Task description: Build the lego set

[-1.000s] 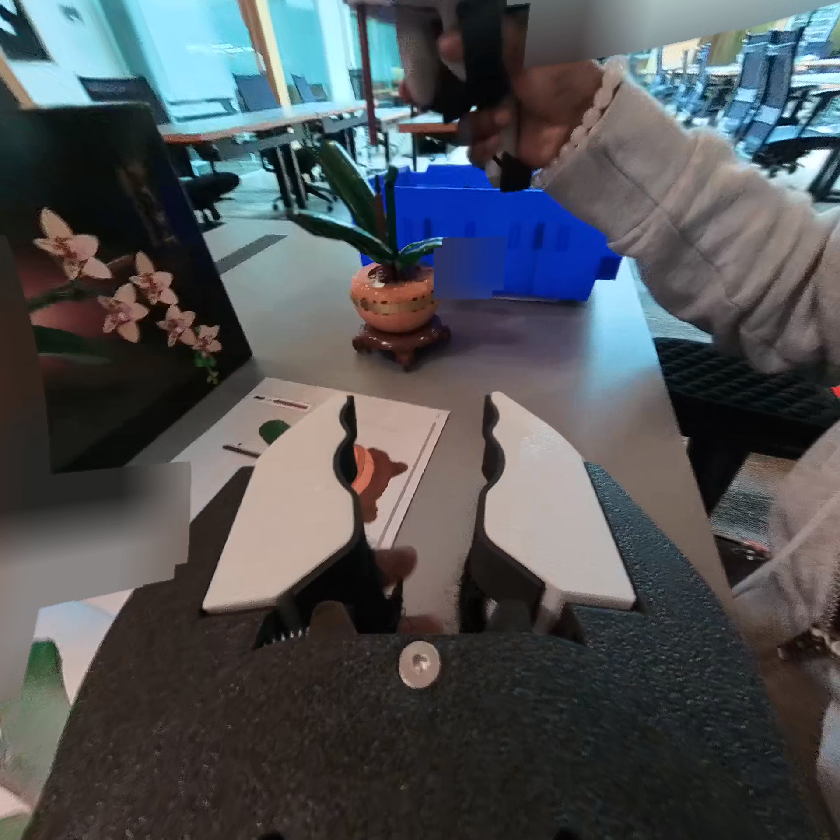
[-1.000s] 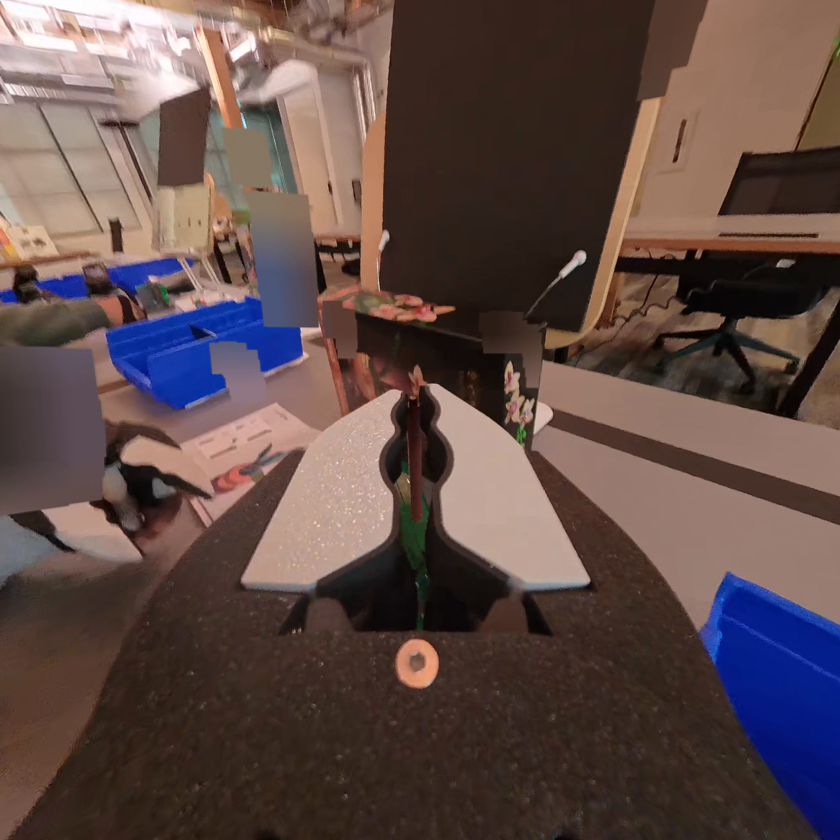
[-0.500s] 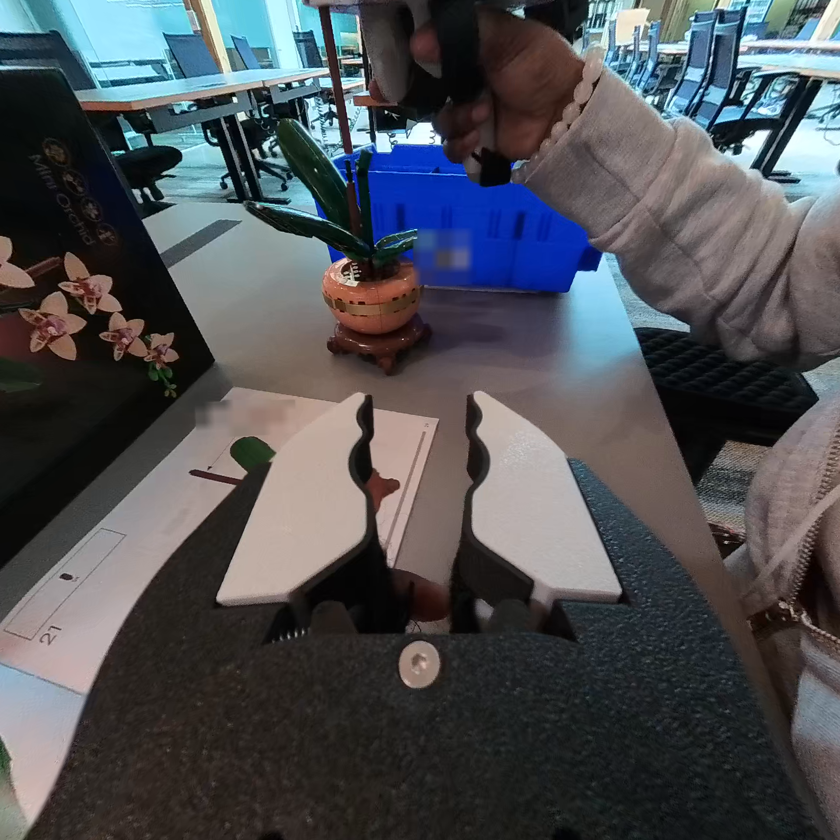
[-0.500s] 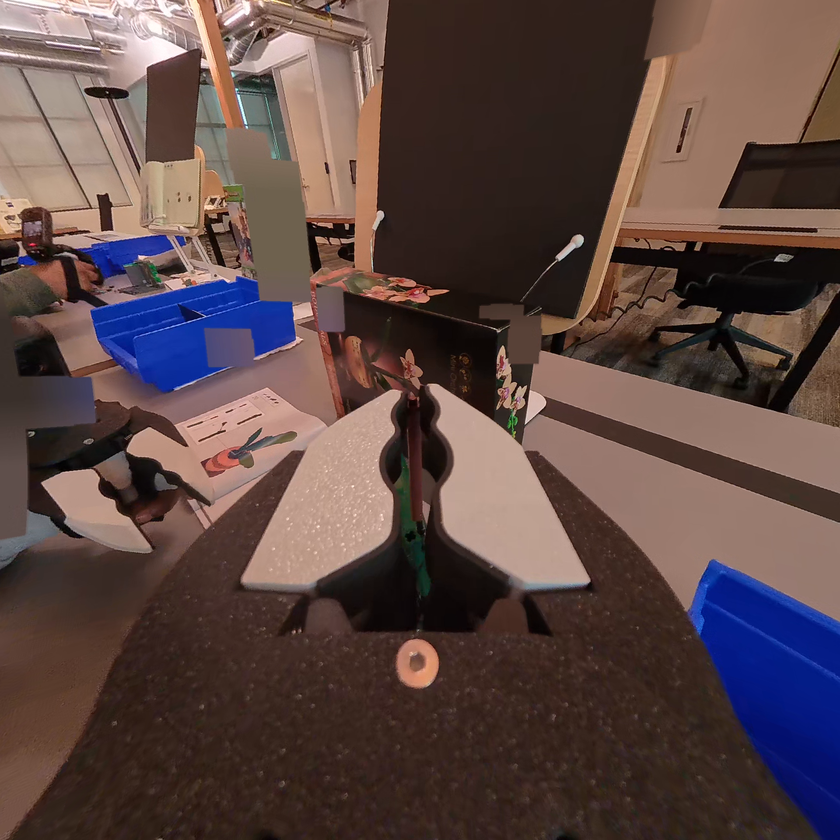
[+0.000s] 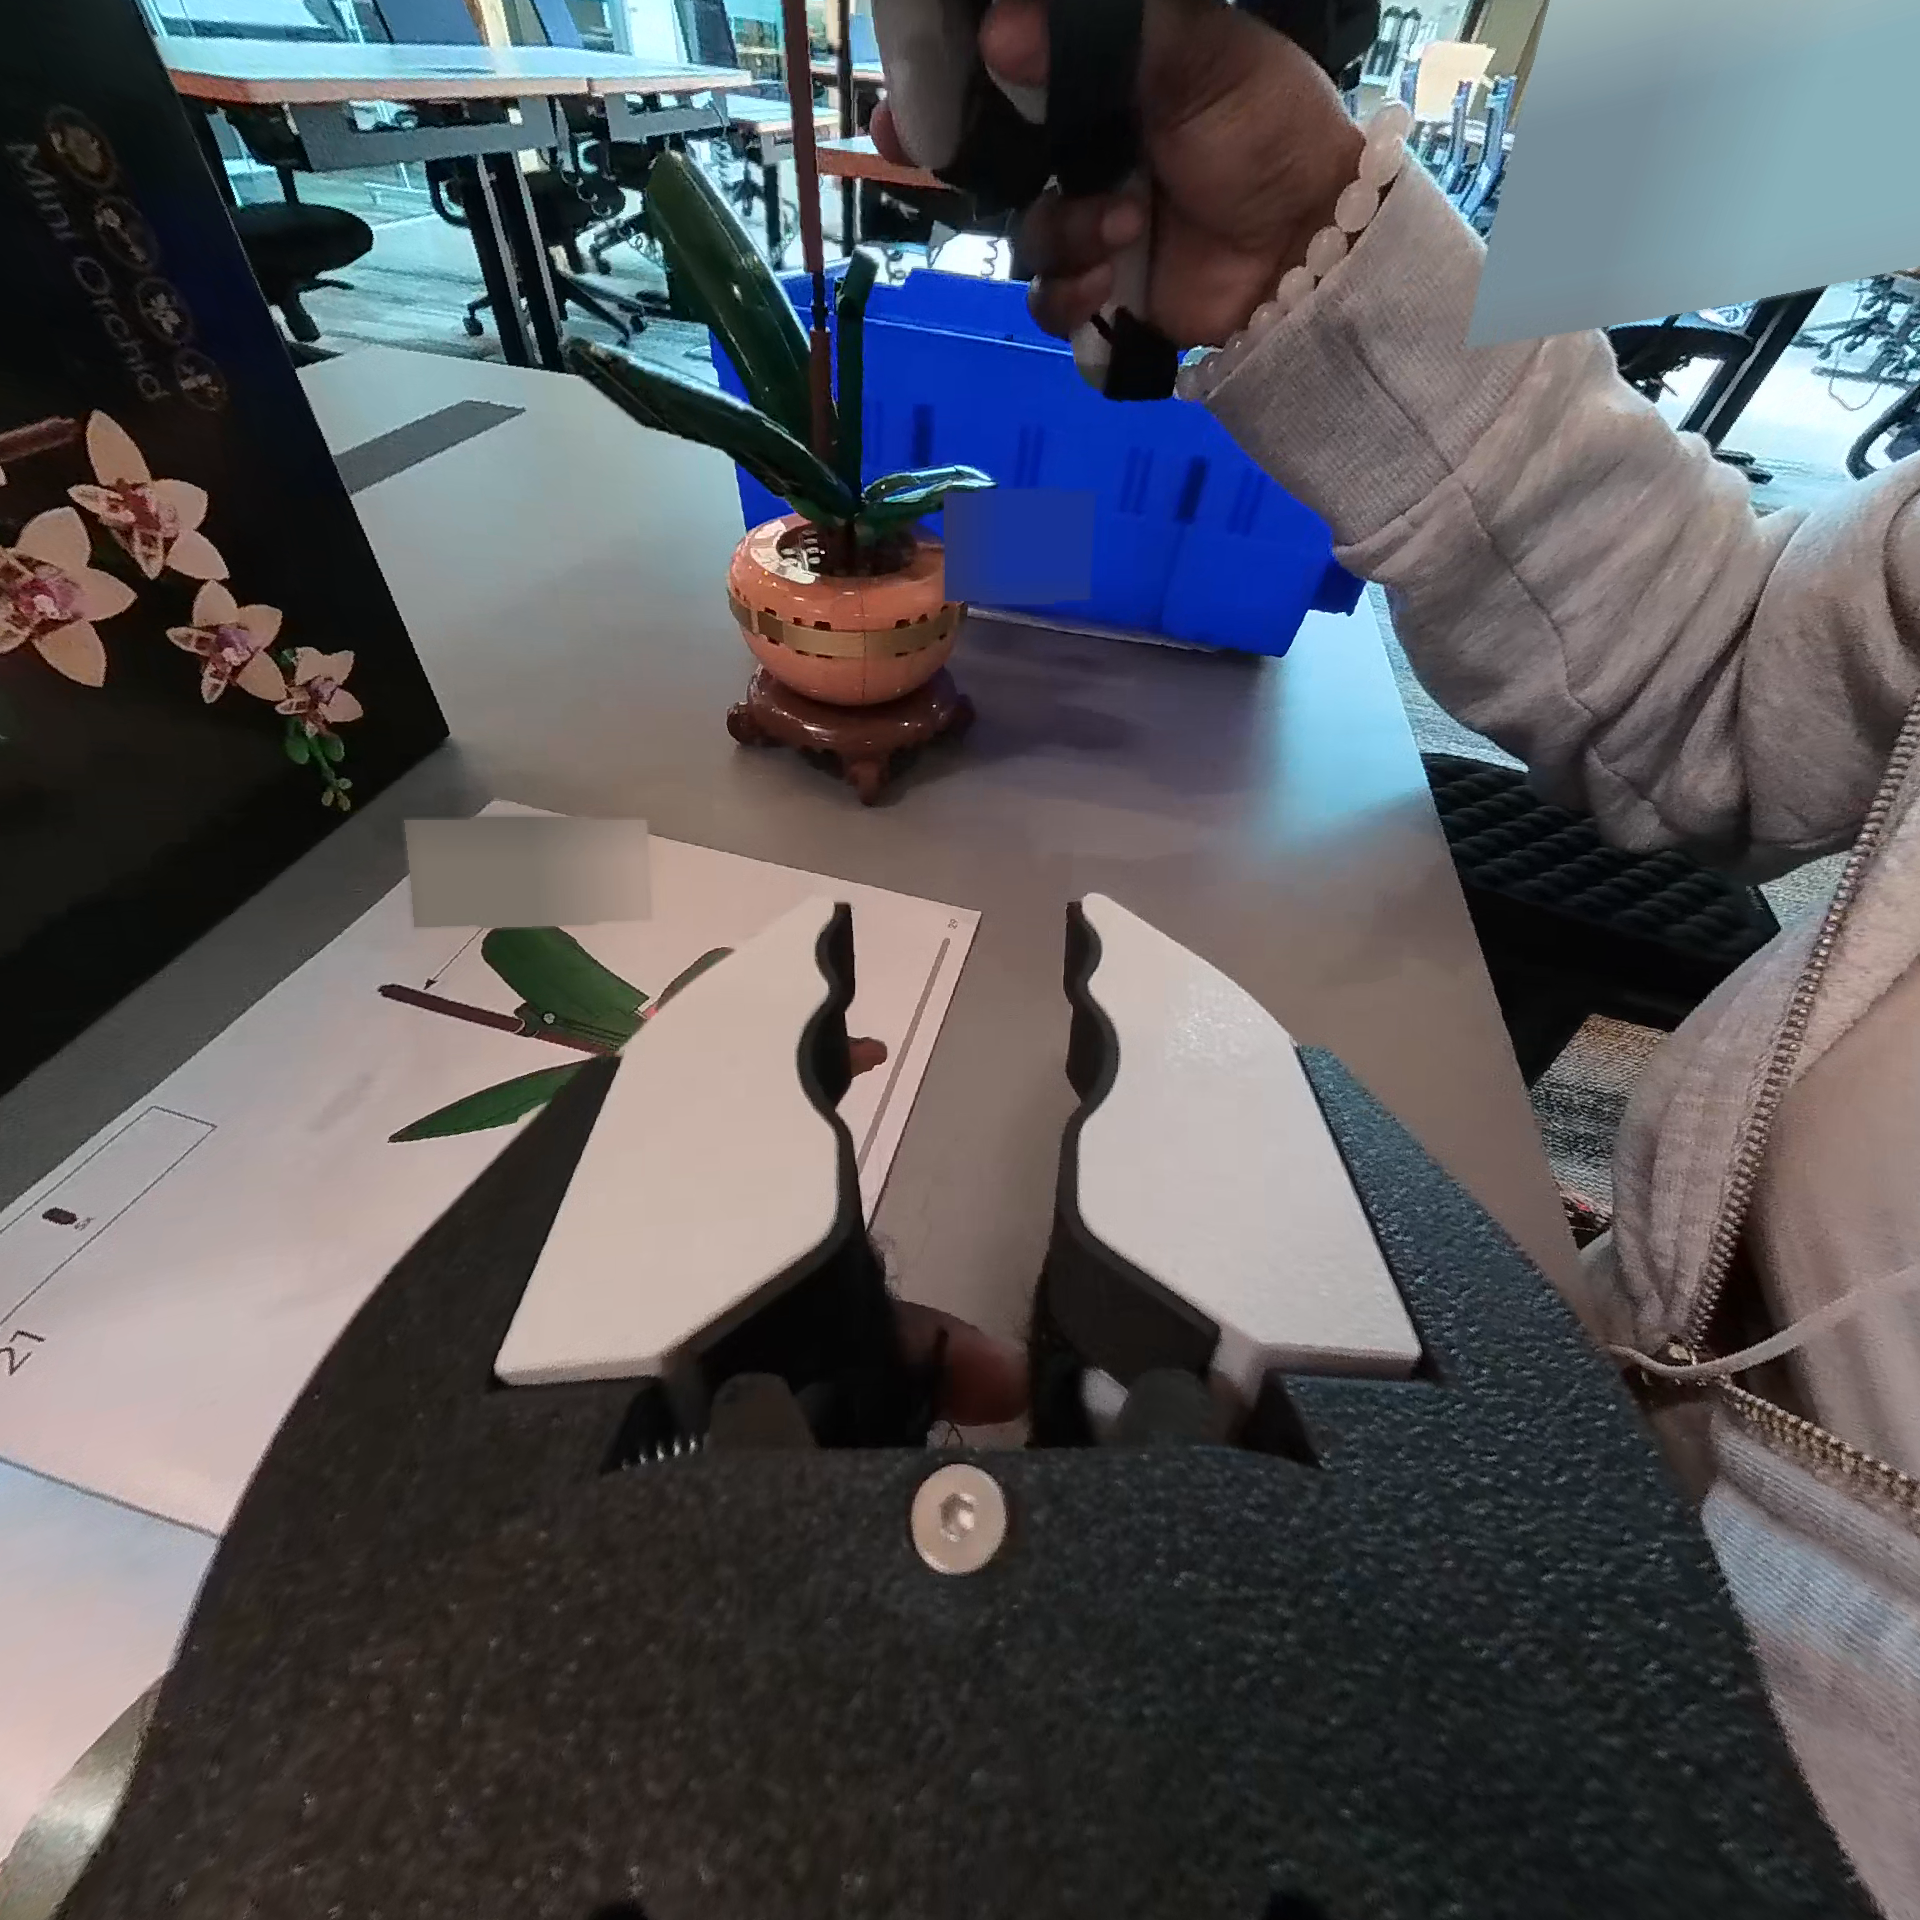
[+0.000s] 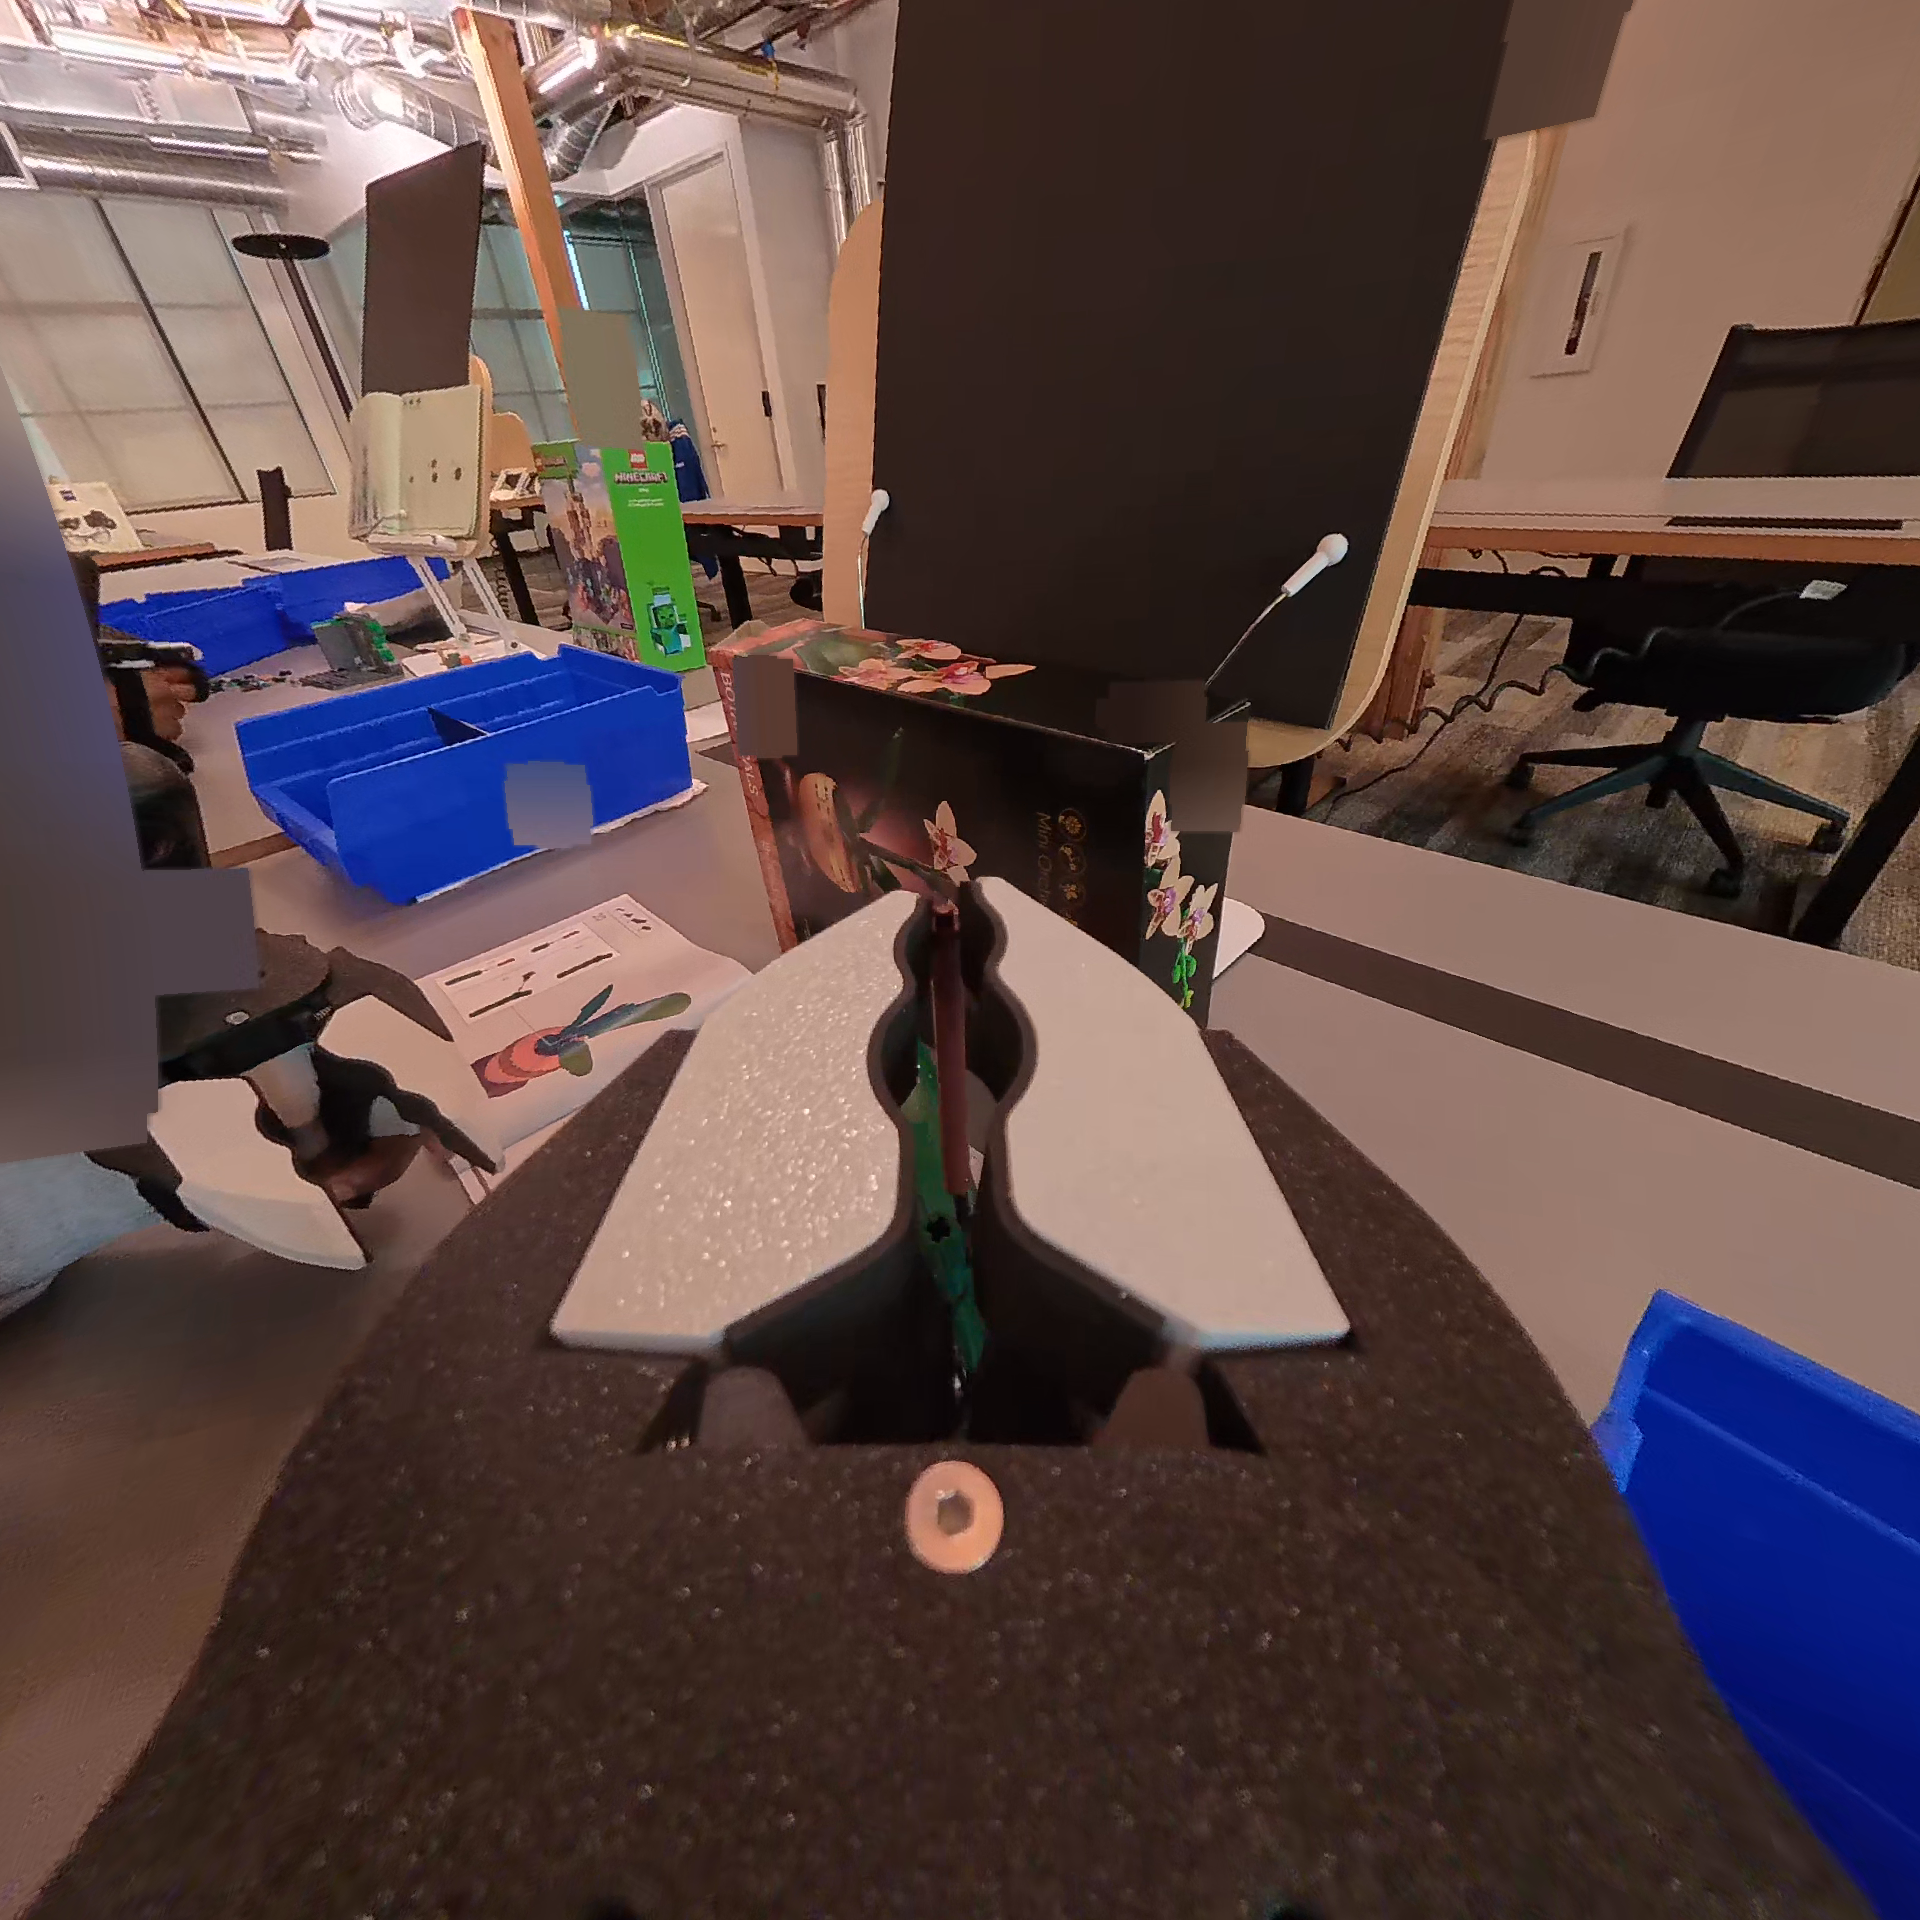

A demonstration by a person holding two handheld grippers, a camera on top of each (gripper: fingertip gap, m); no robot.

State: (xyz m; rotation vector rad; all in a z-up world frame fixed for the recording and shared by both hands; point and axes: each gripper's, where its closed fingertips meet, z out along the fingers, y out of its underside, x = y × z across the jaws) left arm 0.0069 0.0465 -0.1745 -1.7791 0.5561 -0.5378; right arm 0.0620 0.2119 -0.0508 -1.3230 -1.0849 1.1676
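A lego orchid pot (image 5: 842, 623), peach with a gold band and a brown base, stands on the grey table with green leaves (image 5: 727, 270) in it. My right gripper (image 6: 951, 899) is shut on a thin brown stem (image 6: 948, 1039), with a green piece under it. In the left wrist view that stem (image 5: 808, 208) hangs upright from the hand (image 5: 1174, 156) down among the leaves above the pot; I cannot tell if it is seated. My left gripper (image 5: 956, 930) is open and empty, low over the table in front of the pot. It also shows in the right wrist view (image 6: 312, 1101).
An open instruction booklet (image 5: 364, 1091) lies under my left gripper. The dark set box (image 5: 156, 499) stands at the left. A blue bin (image 5: 1143, 499) sits right behind the pot; another blue bin (image 6: 468, 769) is farther off. A grey sleeve (image 5: 1610, 540) crosses the right side. My hands' fingertips stand some 20 centimeters from each other. Left tips and right tips are each some 15 centimeters from the lego orchid pot (image 5: 842, 623).
The right gripper has brought the stem down among the pot's leaves. The left gripper has shifted, the pot now looks nearer, and its jaws have narrowed a little.
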